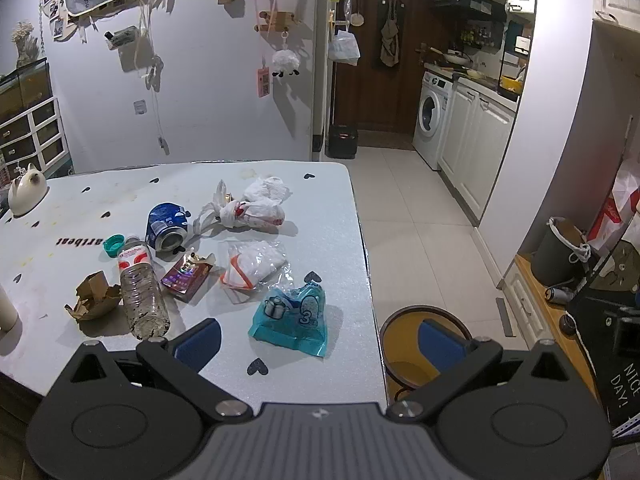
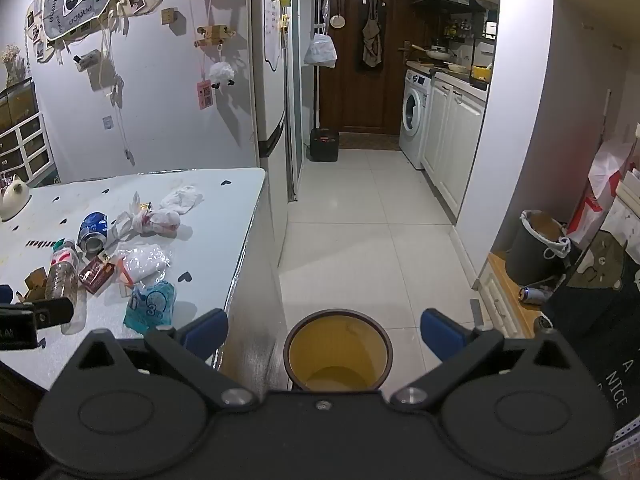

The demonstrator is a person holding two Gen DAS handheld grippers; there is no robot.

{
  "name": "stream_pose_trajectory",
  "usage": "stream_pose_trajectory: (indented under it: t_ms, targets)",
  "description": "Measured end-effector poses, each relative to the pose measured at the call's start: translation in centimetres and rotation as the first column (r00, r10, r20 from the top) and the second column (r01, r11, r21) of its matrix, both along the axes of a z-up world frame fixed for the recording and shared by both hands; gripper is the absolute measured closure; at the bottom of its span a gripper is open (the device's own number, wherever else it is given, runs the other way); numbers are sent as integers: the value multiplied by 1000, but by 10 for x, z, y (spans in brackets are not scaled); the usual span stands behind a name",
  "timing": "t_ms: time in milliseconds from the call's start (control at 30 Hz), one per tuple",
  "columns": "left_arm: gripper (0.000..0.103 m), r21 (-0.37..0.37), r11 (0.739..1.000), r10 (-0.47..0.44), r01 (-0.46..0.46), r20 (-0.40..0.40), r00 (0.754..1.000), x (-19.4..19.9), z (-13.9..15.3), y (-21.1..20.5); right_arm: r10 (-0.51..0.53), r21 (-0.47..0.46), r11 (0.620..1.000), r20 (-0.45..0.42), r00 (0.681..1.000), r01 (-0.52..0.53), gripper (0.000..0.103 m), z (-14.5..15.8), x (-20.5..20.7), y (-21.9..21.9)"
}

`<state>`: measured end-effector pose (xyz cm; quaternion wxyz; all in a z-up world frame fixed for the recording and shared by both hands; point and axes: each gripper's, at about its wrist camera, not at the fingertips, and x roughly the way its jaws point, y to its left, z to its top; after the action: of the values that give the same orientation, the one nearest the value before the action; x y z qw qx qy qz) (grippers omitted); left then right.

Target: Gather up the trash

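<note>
Trash scattered on the white table (image 1: 344, 240), ahead and left of the left gripper (image 1: 320, 340): a clear plastic bottle (image 1: 142, 292) on its side beside its green cap (image 1: 113, 245), a crushed blue can (image 1: 168, 230), torn brown cardboard (image 1: 94, 296), a maroon carton (image 1: 186, 278), knotted white bags (image 1: 256, 206), a clear pouch (image 1: 252, 266) and a teal packet (image 1: 292, 316). A round bin (image 2: 339, 350), yellow inside, stands open and upright on the floor directly ahead of the right gripper (image 2: 324, 336)

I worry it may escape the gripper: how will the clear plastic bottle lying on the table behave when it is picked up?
The clear plastic bottle lies on its side, so it may roll when nudged. It looks empty and uncapped, so probably light and easy to crush.
</note>
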<state>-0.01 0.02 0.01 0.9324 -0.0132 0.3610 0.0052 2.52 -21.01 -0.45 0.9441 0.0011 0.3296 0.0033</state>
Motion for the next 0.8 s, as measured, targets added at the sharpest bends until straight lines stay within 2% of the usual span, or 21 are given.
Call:
stream_pose_trajectory:
  t_ms: [800]
  targets:
    - [0, 0, 1000, -10, 10, 2, 1000, 0, 6, 4, -2, 0, 1000, -3, 1000, 2, 0, -2, 1, -1]
